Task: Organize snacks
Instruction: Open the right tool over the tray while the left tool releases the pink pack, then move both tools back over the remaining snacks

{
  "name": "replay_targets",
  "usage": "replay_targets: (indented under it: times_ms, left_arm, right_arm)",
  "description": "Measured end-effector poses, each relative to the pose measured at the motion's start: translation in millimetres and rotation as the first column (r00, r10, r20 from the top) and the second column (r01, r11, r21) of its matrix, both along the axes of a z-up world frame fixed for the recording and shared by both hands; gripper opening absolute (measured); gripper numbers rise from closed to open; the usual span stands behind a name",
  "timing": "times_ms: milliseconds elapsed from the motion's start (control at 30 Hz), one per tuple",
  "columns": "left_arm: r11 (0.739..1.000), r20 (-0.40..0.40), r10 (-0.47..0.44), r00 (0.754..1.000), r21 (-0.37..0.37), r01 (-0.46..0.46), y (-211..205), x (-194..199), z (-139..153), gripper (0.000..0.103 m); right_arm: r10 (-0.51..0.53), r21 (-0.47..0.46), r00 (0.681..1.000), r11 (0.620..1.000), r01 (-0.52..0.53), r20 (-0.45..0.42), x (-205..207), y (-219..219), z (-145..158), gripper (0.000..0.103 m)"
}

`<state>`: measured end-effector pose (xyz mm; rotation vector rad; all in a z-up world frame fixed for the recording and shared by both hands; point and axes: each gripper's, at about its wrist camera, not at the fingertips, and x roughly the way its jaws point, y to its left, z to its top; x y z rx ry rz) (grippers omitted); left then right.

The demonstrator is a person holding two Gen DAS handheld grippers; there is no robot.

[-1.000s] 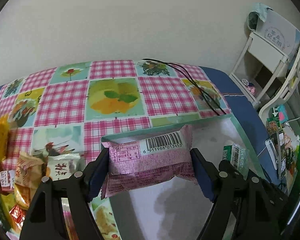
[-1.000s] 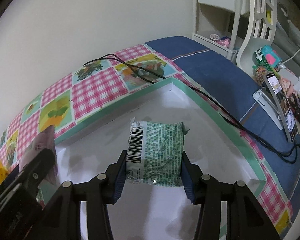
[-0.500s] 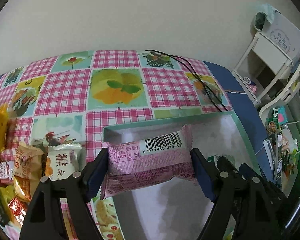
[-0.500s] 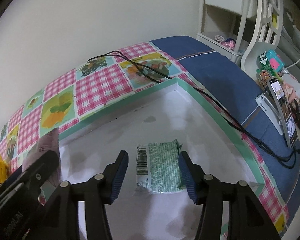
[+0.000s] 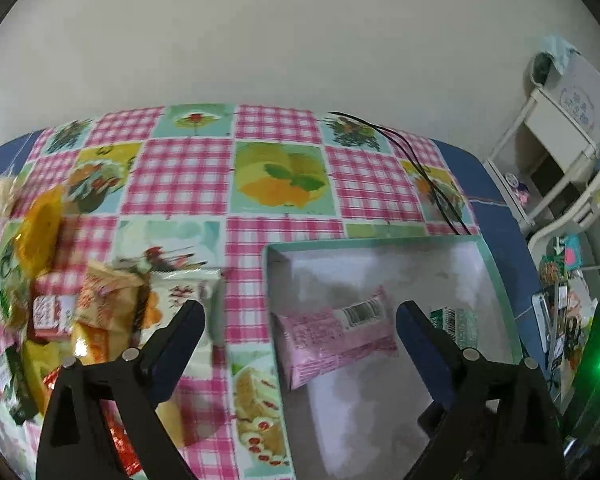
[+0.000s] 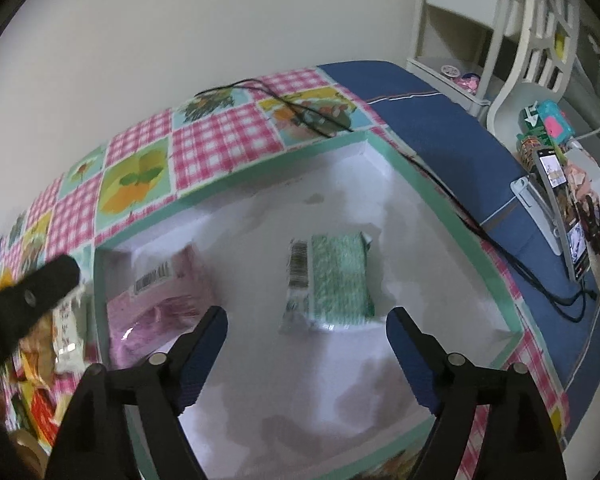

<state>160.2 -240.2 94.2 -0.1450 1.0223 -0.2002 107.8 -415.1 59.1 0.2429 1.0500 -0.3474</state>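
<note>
Left gripper: released, jaws spread wide and empty, hanging over the near-left rim of the box with nothing between the fingers.
Right gripper: also released and empty, poised above the box floor on the near side of the green packet.
Box: shallow, white inside with a teal rim; the landmark for everything below.
Pink packet: lying flat inside the box against its left wall, barcode up.
Green packet: lying flat inside the box, right of the pink one and apart from it.
Snack pile: loose packets heaped left of the box, outside it, not yet sorted.
Step in hand: by my reading, both drops are done and the next pick comes from the pile.
Doing it well: lift clear of the box rim before swinging left; choose a top packet and close across its short side so the wrapper does not crumple; place it beside, not atop, the two already in.
Tablecloth: pink check with fruit panels, under the box and beyond it.
Black cable: trails along the box's right rim; keep off it.
White shelf: beyond the box, far right, against the pale wall.
</note>
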Motion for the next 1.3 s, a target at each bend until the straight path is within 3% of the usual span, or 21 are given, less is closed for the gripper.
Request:
replay_targets:
  times_ms: [67,267,500,867,1000,1300]
  left_arm:
    - [1.000,-0.001,0.022,1.000,0.003,-0.022,8,-4,2,0.101]
    - [0.995,0.017,0.079,0.997,0.062,-0.080,35,-20,4,0.102]
    - [0.987,0.037,0.139,0.990,0.076,-0.142,69,-39,6,0.102]
    - [0.975,-0.001,0.189,0.982,0.117,-0.188,101,-65,1,0.102]
    - [0.962,-0.015,0.195,0.981,0.200,-0.188,111,-75,-3,0.102]
    - [0.917,-0.034,0.327,0.944,0.253,-0.309,170,-92,-2,0.102]
  right_arm:
    - [0.013,-0.001,1.000,1.000,-0.013,-0.002,-4,6,0,0.103]
    - [0.033,0.019,0.999,0.999,-0.033,0.000,-15,19,3,0.103]
    - [0.073,0.036,0.997,0.997,-0.072,-0.028,-32,34,0,0.103]
    - [0.119,0.042,0.993,0.992,-0.118,-0.024,-55,63,12,0.103]
    - [0.150,0.057,0.989,0.987,-0.149,-0.009,-61,78,17,0.103]
    - [0.256,0.102,0.966,0.962,-0.252,-0.029,-69,129,14,0.103]
